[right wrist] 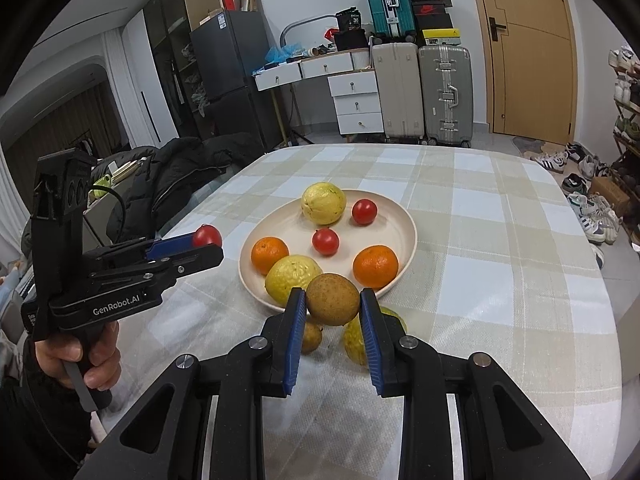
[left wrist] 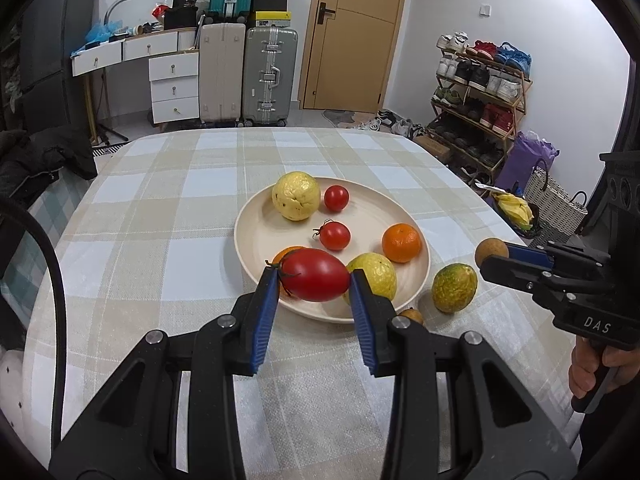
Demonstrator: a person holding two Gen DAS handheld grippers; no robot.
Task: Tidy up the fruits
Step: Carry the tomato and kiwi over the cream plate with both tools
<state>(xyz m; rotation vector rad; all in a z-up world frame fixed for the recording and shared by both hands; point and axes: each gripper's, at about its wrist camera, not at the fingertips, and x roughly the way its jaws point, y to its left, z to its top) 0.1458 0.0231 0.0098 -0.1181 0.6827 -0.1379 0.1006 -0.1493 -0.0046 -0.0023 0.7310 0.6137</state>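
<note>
My left gripper (left wrist: pixel 314 280) is shut on an oval red tomato (left wrist: pixel 316 275), held above the near rim of the cream plate (left wrist: pixel 260 236). My right gripper (right wrist: pixel 333 300) is shut on a small brown round fruit (right wrist: pixel 333 299), held over the tablecloth just in front of the plate (right wrist: pixel 404 236). On the plate lie a large yellow fruit (left wrist: pixel 296 195), two small tomatoes (left wrist: pixel 335 235), two oranges (left wrist: pixel 401 242) and a yellow-green fruit (left wrist: pixel 376 276). Off the plate on the cloth sit a green-yellow fruit (left wrist: pixel 454 288) and another small brown fruit (right wrist: pixel 311 338).
The table carries a beige and pale blue checked cloth (left wrist: pixel 160 208). A dark jacket (right wrist: pixel 188 176) lies off the table's left side. Suitcases (left wrist: pixel 248 76), a drawer desk, a door and a shoe rack (left wrist: pixel 480 92) stand beyond the far edge. A hand (right wrist: pixel 80 356) grips the left tool's handle.
</note>
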